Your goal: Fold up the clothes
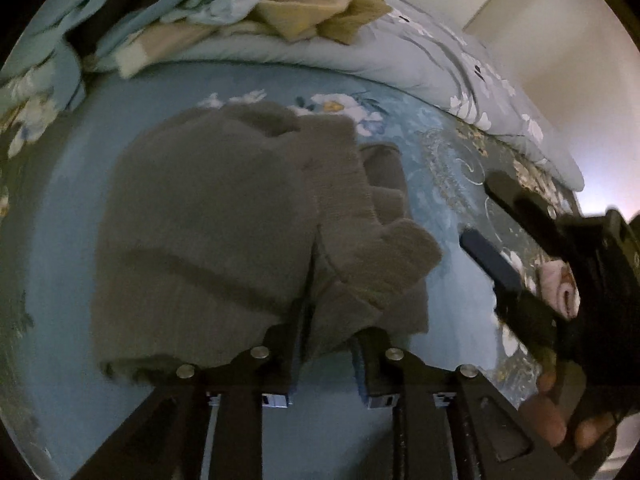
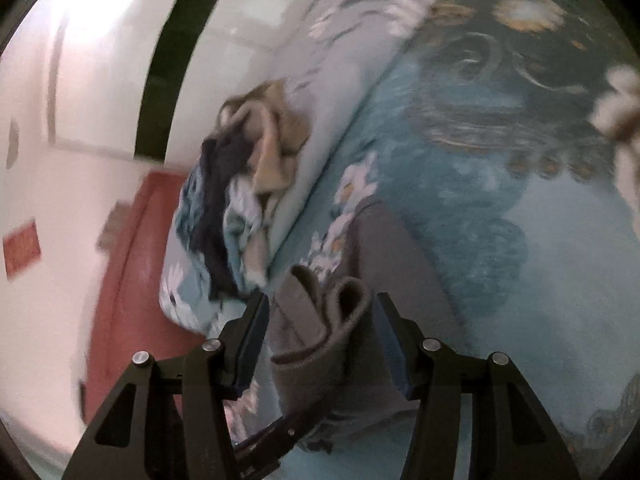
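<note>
Grey-brown knit sweater (image 1: 208,216) lies folded and bunched, left fingers (image 1: 280,354) pinching its hem, right fingers (image 2: 384,344) spread empty.

Black angular gripper frames, silver round screws, blue-padded fingers (image 2: 394,346)

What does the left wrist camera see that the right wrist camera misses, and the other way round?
Only the left wrist view shows the whole grey sweater, the right tool open beside it, and the fingers holding that tool. Only the right wrist view shows a red panel by the white wall. Both show the sweater, the blue floral bedspread and the pile of unfolded clothes.
</note>
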The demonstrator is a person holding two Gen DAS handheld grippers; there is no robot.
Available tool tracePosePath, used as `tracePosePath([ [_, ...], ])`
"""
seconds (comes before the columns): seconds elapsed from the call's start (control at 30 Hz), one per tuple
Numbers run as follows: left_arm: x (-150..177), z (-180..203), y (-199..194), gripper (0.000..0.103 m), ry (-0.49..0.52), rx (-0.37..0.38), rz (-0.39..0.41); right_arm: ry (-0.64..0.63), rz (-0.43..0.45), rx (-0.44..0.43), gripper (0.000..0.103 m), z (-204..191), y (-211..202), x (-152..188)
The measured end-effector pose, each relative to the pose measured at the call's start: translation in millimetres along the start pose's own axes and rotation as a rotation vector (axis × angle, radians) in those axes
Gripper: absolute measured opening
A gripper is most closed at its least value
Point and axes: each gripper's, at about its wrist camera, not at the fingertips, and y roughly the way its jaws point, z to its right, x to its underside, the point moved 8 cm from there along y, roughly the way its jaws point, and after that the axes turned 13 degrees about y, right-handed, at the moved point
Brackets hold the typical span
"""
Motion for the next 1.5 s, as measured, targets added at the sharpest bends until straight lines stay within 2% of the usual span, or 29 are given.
tracePosePath([
  [0.03, 4.4, -0.4, 0.3, 0.037, -0.012, 0.014, -0.001, -0.040, -0.013, 0.008, 0.055, -5.4, 3.5, 4.7],
  [0.17, 15.9, -4.5, -0.3, 0.050, -0.081, 0.071, 0.003, -0.168, -0.106, 0.054, 0.055, -18.5, 26.4, 25.9],
  [0.23, 20.6, -8.1, -2.1, 0.050, -0.119, 0.094, 0.011, -0.207, -0.142, 0.091, 0.055, -18.1, 38.1, 31.9],
  [0.4, 30.9, -37.1, -21.5, 0.055, -0.229, 0.086, 0.068, -0.226, -0.215, 0.178, 0.055, -4.7, 66.6, 34.9],
  [0.57, 45.5, -74.6, -42.3, 0.056, -0.335, 0.070, 0.105, -0.216, -0.230, 0.244, 0.055, 7.0, 88.3, 29.9],
  [0.7, 53.3, -90.5, -49.2, 0.057, -0.402, 0.079, 0.127, -0.192, -0.253, 0.206, 0.058, 6.2, 95.8, 30.5],
  [0.83, 60.9, -95.5, -59.5, 0.057, -0.420, 0.084, 0.140, -0.270, -0.284, 0.180, 0.058, -7.0, 97.9, 44.1],
  [0.87, 61.5, -95.0, -61.8, 0.057, -0.420, 0.086, 0.144, -0.281, -0.293, 0.179, 0.056, -8.1, 98.3, 47.0],
  [0.93, 63.8, -95.3, -65.6, 0.057, -0.420, 0.090, 0.151, -0.272, -0.317, 0.179, 0.042, -6.0, 100.0, 50.6],
  [1.0, 66.1, -96.5, -69.8, 0.057, -0.423, 0.091, 0.159, -0.259, -0.310, 0.185, 0.022, -4.4, 98.9, 48.8],
  [1.07, 68.8, -98.3, -75.7, 0.057, -0.430, 0.093, 0.170, -0.254, -0.291, 0.135, 0.009, -11.5, 91.0, 46.5],
  [1.17, 73.3, -103.1, -82.5, 0.057, -0.437, 0.096, 0.177, -0.246, -0.257, 0.040, 0.007, -24.8, 71.0, 42.8],
  [1.27, 74.0, -107.0, -83.1, 0.057, -0.438, 0.094, 0.182, -0.181, -0.216, 0.016, 0.007, -23.7, 48.1, 34.2],
  [1.5, 75.4, -116.8, -83.3, 0.057, -0.448, 0.094, 0.179, -0.105, -0.180, 0.196, 0.007, 1.1, 34.1, 30.2],
])
